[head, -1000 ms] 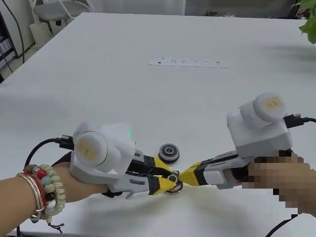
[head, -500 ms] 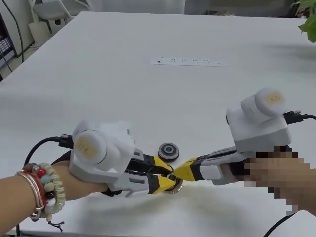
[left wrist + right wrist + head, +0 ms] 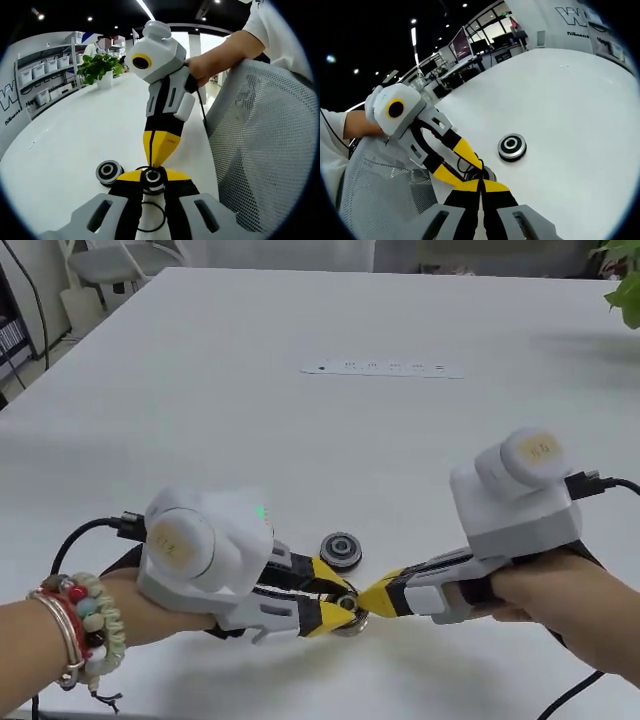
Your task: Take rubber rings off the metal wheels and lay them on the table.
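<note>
Progress is looking partial: one loose ring (image 3: 164,216) is lying on the worktop (image 3: 300,440). Left claw (image 3: 340,605) is clamping a metal wheel (image 3: 154,180). Right claw (image 3: 481,184) is pinching shut at its rim; whether on rubber, I cannot tell. Second wheel (image 3: 341,549) is waiting just beside, not yet stripped.

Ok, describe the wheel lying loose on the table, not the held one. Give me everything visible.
The loose wheel is a small round disc that looks like metal. Its face shows silvery and dark concentric rings, and a black rubber ring sits around its rim. It appears to lie flat, face up, on the white table, just beyond the fingers of the left gripper and the right gripper. Nothing touches it but the table.
</note>
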`<state>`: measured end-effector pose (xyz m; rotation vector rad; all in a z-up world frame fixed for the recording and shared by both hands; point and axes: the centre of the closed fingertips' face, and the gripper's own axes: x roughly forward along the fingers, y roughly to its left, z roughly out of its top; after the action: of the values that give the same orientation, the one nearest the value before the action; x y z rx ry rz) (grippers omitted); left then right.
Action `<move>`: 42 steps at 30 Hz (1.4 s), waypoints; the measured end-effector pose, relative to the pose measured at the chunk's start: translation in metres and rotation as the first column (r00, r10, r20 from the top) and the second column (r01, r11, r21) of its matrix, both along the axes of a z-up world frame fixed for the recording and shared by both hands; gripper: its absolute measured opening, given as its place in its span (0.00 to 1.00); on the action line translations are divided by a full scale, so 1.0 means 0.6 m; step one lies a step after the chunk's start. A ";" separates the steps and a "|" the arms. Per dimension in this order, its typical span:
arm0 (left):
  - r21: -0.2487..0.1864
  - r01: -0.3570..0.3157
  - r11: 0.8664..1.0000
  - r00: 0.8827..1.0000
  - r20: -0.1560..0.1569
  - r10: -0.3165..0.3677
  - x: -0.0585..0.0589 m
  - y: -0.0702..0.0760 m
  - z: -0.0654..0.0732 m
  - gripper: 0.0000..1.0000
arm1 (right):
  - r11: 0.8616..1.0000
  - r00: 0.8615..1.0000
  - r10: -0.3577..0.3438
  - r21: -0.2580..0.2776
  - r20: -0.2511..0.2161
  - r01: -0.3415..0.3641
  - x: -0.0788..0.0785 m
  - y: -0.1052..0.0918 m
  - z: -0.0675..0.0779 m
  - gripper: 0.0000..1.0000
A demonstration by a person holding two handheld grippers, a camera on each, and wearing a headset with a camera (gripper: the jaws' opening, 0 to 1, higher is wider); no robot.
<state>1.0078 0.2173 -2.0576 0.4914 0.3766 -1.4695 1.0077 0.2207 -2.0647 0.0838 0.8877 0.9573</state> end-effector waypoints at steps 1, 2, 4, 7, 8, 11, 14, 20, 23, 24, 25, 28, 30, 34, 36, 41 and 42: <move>-0.025 -0.001 1.000 1.000 -0.012 0.001 -0.001 -0.003 0.009 0.11 | 1.000 1.000 -0.002 -0.001 0.001 0.002 0.001 0.000 0.000 0.00; -0.039 -0.005 0.999 1.000 -0.021 0.005 -0.001 -0.005 0.017 0.11 | 1.000 1.000 -0.004 -0.001 0.002 0.004 0.002 -0.001 0.000 0.00; -0.061 -0.009 0.998 1.000 -0.012 0.008 0.002 -0.006 0.030 0.13 | 1.000 1.000 -0.013 0.003 -0.003 0.013 0.003 -0.003 0.000 0.00; -0.086 -0.011 0.996 1.000 -0.016 0.010 0.004 -0.006 0.047 0.20 | 1.000 1.000 -0.020 -0.002 -0.004 0.020 0.004 -0.005 -0.002 0.00; -0.089 -0.007 0.996 1.000 -0.020 0.005 0.003 -0.006 0.050 0.22 | 1.000 1.000 -0.021 -0.002 -0.004 0.021 0.004 -0.005 -0.001 0.00; -0.073 0.031 0.997 0.999 -0.022 -0.032 -0.007 -0.001 0.057 0.32 | 1.000 1.000 -0.025 0.002 -0.003 0.025 0.005 -0.005 0.000 0.00; -0.085 0.052 0.995 0.998 -0.030 -0.054 -0.015 0.002 0.074 0.45 | 1.000 1.000 -0.024 0.003 -0.005 0.024 0.004 -0.005 0.001 0.00; -0.071 0.073 0.995 0.997 -0.016 -0.074 -0.020 0.017 0.097 0.62 | 1.000 1.000 -0.025 0.001 -0.002 0.025 0.004 -0.006 0.001 0.00; -0.065 0.076 0.995 0.997 -0.018 -0.077 -0.025 0.028 0.111 0.72 | 1.000 1.000 -0.026 0.001 0.001 0.026 0.004 -0.006 0.003 0.00; -0.068 0.072 0.995 0.997 -0.015 -0.074 -0.025 0.031 0.116 0.74 | 1.000 1.000 -0.025 0.001 0.001 0.025 0.004 -0.006 0.003 0.00; -0.073 0.067 0.995 0.998 -0.015 -0.069 -0.026 0.035 0.124 0.74 | 1.000 1.000 -0.024 0.001 0.002 0.024 0.004 -0.006 0.003 0.00; -0.083 0.054 0.995 0.999 0.001 -0.054 -0.024 0.047 0.138 0.77 | 1.000 1.000 -0.024 0.001 0.002 0.024 0.004 -0.006 0.004 0.00; -0.073 0.036 0.997 0.999 0.008 -0.036 -0.020 0.060 0.141 0.79 | 1.000 1.000 -0.023 0.000 0.004 0.023 0.004 -0.006 0.004 0.00; -0.071 -0.001 0.997 1.000 0.008 0.002 -0.017 0.083 0.147 0.83 | 1.000 1.000 -0.022 0.002 0.005 0.022 0.004 -0.005 0.005 0.00; -0.072 -0.012 0.997 1.000 0.007 0.012 -0.020 0.094 0.151 0.84 | 1.000 1.000 -0.021 0.003 0.005 0.021 0.004 -0.005 0.006 0.00; -0.076 -0.059 0.995 0.998 -0.010 0.058 -0.024 0.119 0.160 0.96 | 1.000 1.000 -0.021 0.003 0.007 0.020 0.003 -0.005 0.007 0.00; -0.075 -0.065 0.995 0.998 -0.016 0.063 -0.026 0.123 0.162 0.96 | 1.000 1.000 -0.020 0.002 0.007 0.020 0.003 -0.005 0.007 0.00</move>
<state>0.9923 0.2910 -1.9602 0.4055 0.3437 -1.4204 1.0096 0.2176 -2.0608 0.0909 0.8782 0.9389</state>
